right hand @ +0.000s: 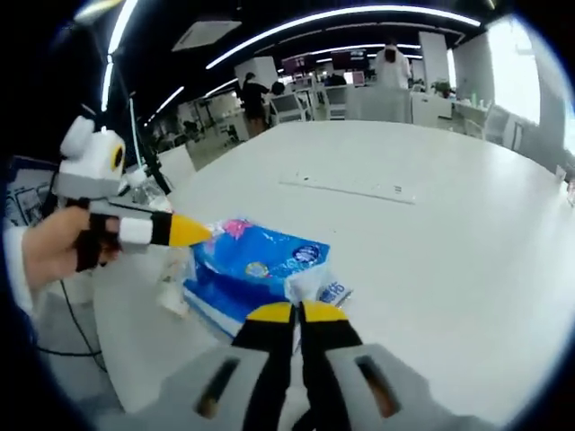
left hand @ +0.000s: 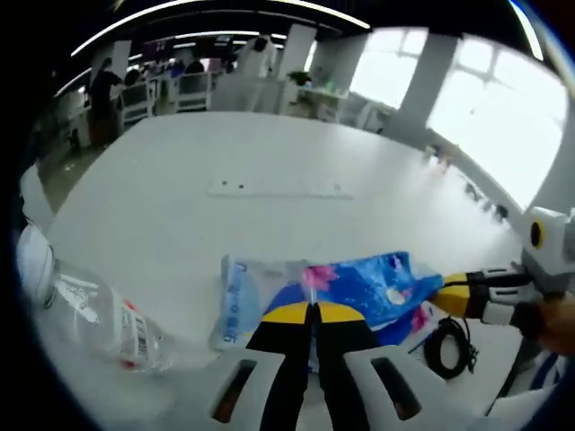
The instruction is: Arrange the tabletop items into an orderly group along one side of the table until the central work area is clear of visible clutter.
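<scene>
A blue tissue pack (left hand: 359, 287) with pink flowers lies on the white table (left hand: 269, 144). My left gripper (left hand: 311, 312) is shut on the pack's near edge in the left gripper view. The right gripper's yellow tip (left hand: 452, 296) comes in from the right and meets the pack's far end. In the right gripper view the same pack (right hand: 256, 260) lies ahead, and my right gripper (right hand: 296, 311) is shut on its clear plastic corner. The left gripper (right hand: 184, 231), held by a hand, pinches the pack's opposite end.
A clear plastic bottle (left hand: 94, 314) lies on its side at the left. A black coiled cable (left hand: 449, 346) sits by the table edge at the right. A flat white strip (left hand: 274, 189) lies mid-table. Chairs, desks and people stand beyond the far edge.
</scene>
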Tool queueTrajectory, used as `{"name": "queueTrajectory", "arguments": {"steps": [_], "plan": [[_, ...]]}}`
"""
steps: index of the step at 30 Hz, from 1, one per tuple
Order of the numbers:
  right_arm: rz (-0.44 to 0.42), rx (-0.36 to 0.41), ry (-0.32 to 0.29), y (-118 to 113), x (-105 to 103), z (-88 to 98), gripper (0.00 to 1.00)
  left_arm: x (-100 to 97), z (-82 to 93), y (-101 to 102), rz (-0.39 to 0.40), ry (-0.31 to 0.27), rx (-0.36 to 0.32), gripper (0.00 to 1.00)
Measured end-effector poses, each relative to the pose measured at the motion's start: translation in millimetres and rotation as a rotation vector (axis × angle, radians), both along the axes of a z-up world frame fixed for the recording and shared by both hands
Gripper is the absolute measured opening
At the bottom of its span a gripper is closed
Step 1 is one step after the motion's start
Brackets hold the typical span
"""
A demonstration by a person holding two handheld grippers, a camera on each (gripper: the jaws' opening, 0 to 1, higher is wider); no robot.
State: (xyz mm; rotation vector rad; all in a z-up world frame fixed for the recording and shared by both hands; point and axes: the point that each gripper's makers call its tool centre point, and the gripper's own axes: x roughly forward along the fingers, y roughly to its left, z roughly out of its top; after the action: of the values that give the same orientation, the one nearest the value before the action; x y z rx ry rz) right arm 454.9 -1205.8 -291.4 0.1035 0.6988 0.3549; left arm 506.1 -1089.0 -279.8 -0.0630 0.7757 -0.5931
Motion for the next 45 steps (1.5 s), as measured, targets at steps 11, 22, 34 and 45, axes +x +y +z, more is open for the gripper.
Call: {"name": "queueTrajectory", "arguments": {"steps": [11, 22, 34, 45], "plan": [[-0.053, -0.042, -0.04, -32, -32, 29.5, 0.0, -22.3, 27.7, -35, -0.075, -0.059, -0.059, 0.0], [0.009, 0.008, -0.051, -67, -48, 43.6, 0.0, -39.2, 46.0, -72, -0.035, -0.079, -0.027, 0.0], [-0.019, 0.022, -0.077, -126, -46, 47.7, 0.0, -34.1, 51.4, -126, -0.069, -0.114, -0.027, 0.0], [-0.037, 0.023, -0.074, -149, -48, 38.7, 0.0, -33.6, 46.1, -155, -0.133, -0.131, 0.024, 0.0]]}}
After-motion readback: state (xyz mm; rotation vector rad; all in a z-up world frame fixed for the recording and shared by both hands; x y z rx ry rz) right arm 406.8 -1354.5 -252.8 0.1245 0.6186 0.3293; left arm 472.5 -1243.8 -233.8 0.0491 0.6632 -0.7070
